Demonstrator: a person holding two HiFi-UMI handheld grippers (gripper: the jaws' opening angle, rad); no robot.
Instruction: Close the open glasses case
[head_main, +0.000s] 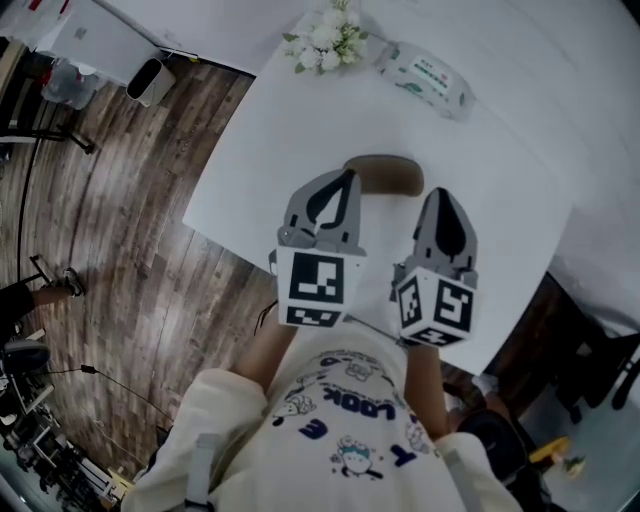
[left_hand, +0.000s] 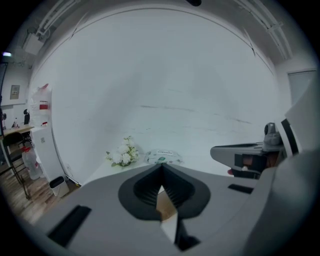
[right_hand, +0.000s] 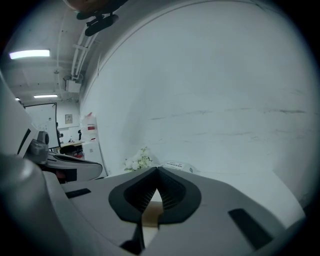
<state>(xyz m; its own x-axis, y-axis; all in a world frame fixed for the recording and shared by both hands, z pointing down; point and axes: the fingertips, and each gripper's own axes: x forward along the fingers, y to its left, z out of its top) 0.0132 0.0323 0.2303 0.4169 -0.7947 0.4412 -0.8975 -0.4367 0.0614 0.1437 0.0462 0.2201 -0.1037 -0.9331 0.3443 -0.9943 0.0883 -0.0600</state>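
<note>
A brown glasses case lies on the white table with its lid down. Both grippers hover above the table on the near side of it. My left gripper has its tip over the case's left end and is shut with nothing held. My right gripper sits just right of the case, also shut and empty. In the left gripper view the jaws meet, with a tan sliver of the case showing below them. The right gripper view shows its jaws together over the same tan surface.
A bunch of white flowers and a pack of wipes stand at the table's far edge. A white bin sits on the wooden floor to the left. The table's edge runs close behind the grippers.
</note>
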